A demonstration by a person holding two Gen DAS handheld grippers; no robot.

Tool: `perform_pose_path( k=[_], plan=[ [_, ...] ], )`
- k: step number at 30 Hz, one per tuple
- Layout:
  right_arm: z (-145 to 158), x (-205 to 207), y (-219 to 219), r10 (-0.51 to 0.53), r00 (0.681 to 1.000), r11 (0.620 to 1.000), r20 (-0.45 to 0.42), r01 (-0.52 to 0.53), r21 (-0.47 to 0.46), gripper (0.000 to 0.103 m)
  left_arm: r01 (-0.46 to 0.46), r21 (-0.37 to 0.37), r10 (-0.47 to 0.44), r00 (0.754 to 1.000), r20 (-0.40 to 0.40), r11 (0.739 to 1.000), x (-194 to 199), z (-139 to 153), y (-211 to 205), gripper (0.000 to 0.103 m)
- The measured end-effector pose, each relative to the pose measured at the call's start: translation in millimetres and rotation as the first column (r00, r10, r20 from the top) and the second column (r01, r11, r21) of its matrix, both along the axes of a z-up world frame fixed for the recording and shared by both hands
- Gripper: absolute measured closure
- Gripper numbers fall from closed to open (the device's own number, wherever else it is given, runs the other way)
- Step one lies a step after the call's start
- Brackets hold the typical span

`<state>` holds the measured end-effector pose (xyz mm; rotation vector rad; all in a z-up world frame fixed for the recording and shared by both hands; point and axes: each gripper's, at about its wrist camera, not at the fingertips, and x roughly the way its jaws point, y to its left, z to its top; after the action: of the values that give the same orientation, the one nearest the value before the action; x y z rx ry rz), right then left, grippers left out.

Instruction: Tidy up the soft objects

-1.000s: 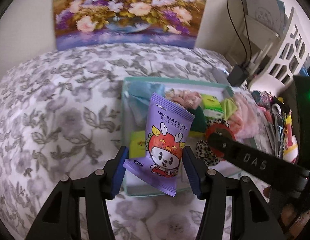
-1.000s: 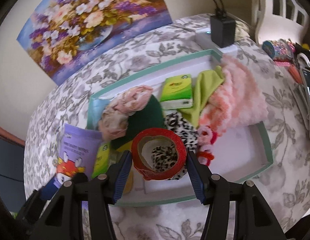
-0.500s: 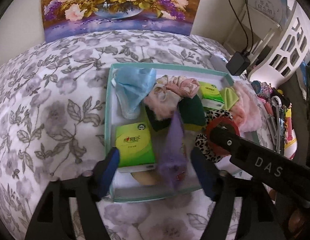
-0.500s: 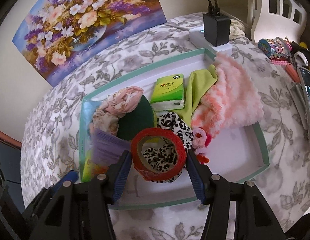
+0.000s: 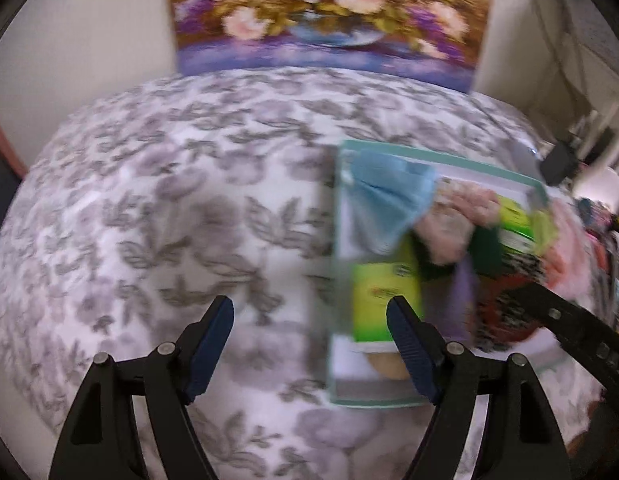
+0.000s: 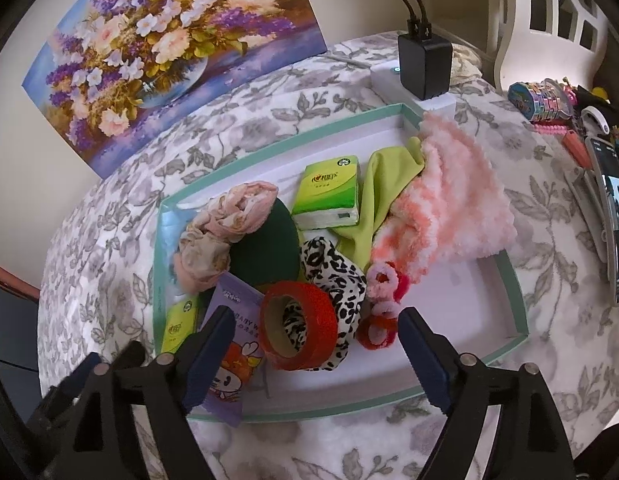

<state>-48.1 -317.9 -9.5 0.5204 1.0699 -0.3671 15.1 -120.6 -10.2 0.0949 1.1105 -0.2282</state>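
Left gripper [image 5: 309,354]: jaws just opened wide, empty, over bare cloth left of tray [image 6: 509,280].
Right gripper [image 6: 315,354]: jaws just opened wide; tape [image 6: 297,326] released.
Wipes [image 6: 229,356]: near-left tray corner.
Risk: tape, propped on scrunchie [image 6: 333,276], may roll; wipes overhang rim, could slide out.

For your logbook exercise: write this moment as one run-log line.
left gripper: open, empty, jaws just opened | right gripper: open, jaws just opened, tape released | wipes: in tray

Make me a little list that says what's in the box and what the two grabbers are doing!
box: teal-rimmed tray on flowery cloth
inside: red tape roll, purple wipes pack, leopard scrunchie, green tissue pack, pink fluffy cloth
left gripper: open, jaws just widened, nothing between them
right gripper: open, jaws just widened, tape roll lies loose between them
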Motion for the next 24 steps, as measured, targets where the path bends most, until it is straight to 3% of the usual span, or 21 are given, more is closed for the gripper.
perform_pose_path(
  k=[1,4,18,24],
  plan=[
    [0,0,1,0.003,1.000,1.000,-0.002,-0.003,-0.004,0.011,-0.020,0.016,0.020,1.000,0.012,1.000,2,1,4,0.004],
    [0,1,3,0.014,1.000,1.000,-0.006,-0.015,-0.019,0.003,-0.059,0.012,0.058,0.998,0.006,0.998,5,-2,14,0.003],
    [-2,6,16,0.083,0.996,0.995,-0.021,-0.084,-0.061,0.000,-0.134,-0.012,0.133,0.989,-0.060,0.991,15,-12,36,0.002],
    [-4,8,22,0.109,0.993,0.991,-0.040,-0.112,-0.074,0.000,-0.150,-0.063,0.144,0.985,-0.093,0.987,17,-12,41,0.002]
  ],
)
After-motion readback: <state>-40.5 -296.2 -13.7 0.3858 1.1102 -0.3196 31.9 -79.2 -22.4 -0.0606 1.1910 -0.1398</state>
